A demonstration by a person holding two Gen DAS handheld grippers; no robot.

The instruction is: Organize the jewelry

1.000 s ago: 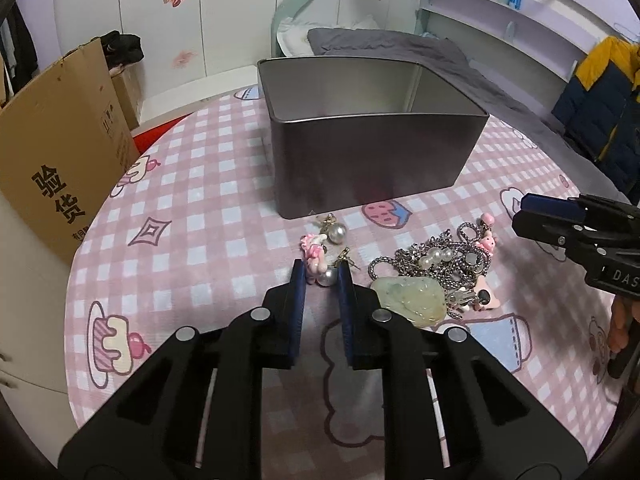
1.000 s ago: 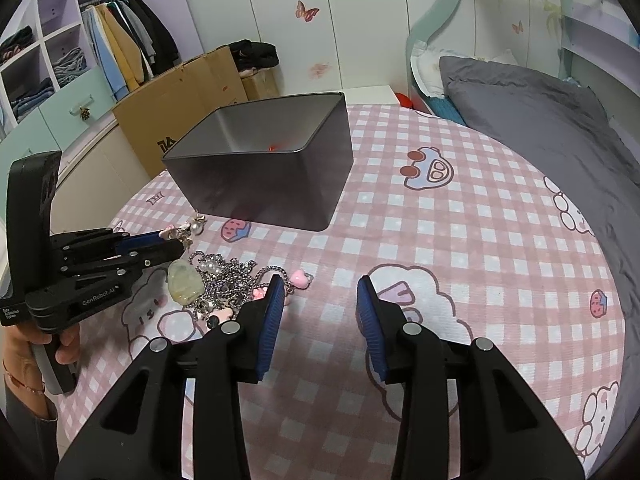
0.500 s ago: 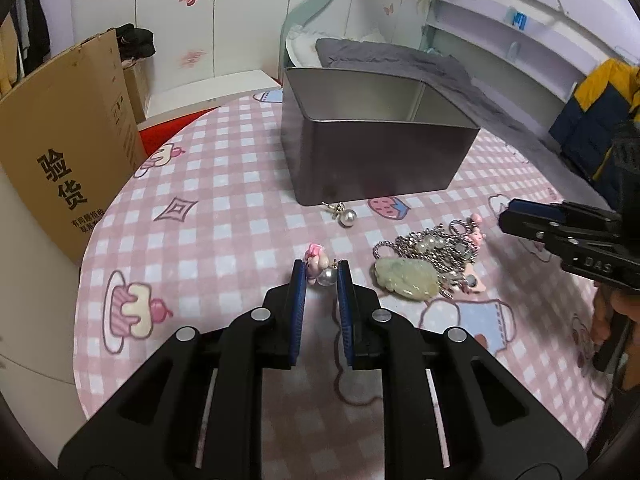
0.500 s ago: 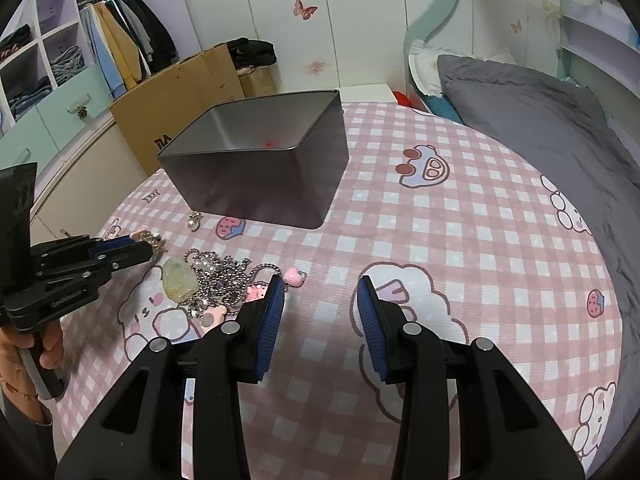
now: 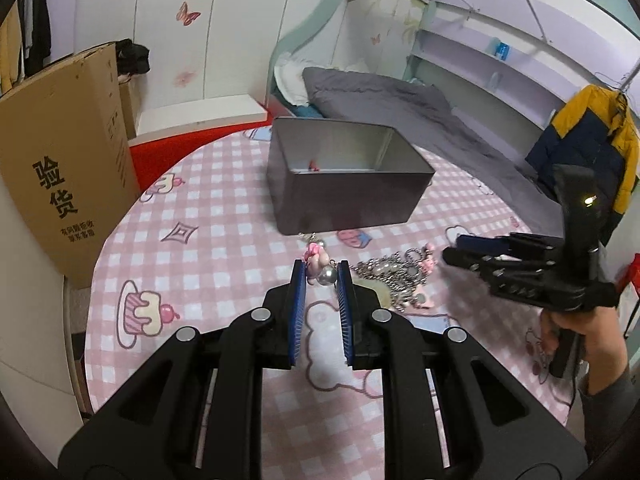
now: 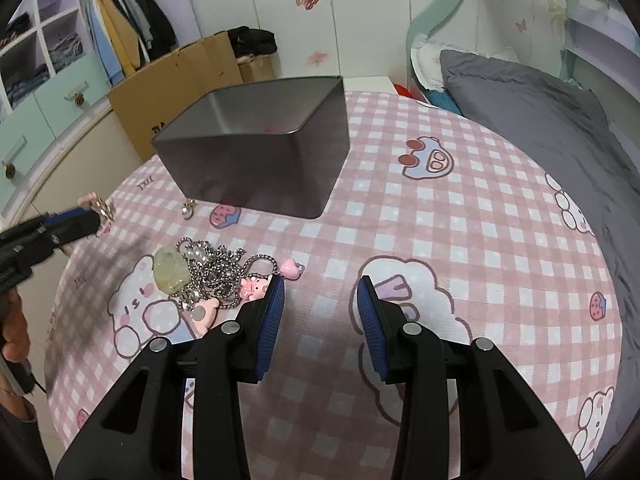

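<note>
Left gripper (image 5: 321,276) pinches a pearl earring (image 5: 325,272) above the table (image 5: 224,248); right gripper (image 6: 320,294) hangs spread wide, empty, beside the chains (image 6: 218,270).

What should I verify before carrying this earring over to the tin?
1. Left gripper shut on the pearl earring: ok.
2. Earring lifted off the tablecloth: ok, it hangs above the cloth in the right wrist view.
3. Grey tin open on top: ok.
4. Right gripper open, holding nothing, not between the earring and the tin: ok.
5. Necklace pile not snagged on the earring: ok, apart.
6. Second earring by the tin wall, out of the way: cannot tell.
</note>
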